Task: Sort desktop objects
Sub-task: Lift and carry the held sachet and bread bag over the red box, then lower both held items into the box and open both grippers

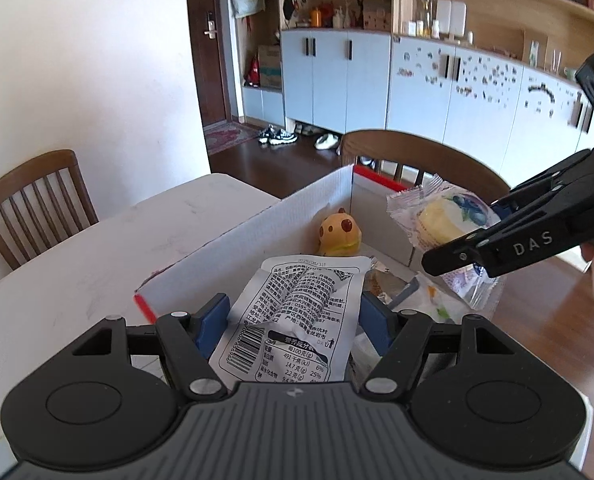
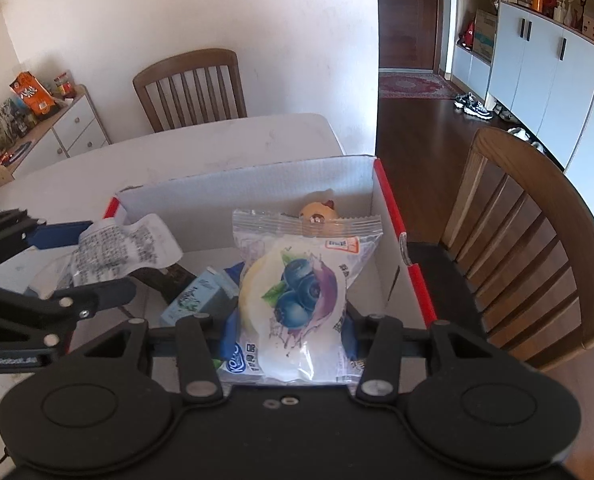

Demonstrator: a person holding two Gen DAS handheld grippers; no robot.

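left gripper (image 1: 293, 320) grips silver packet (image 1: 293, 320); right gripper (image 2: 289, 328) grips blueberry pastry (image 2: 293, 300)

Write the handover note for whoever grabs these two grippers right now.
Left gripper: shut on the silver snack pouch, held over the near end of the cardboard box.
Right gripper: shut on the blueberry cake packet, also above the box.
Already in the box: yellow plush toy at the far end, light blue carton, a few other wrappers.
Left to do: lower and release both packets into the box. The table shows nothing else in these views; check the rest.
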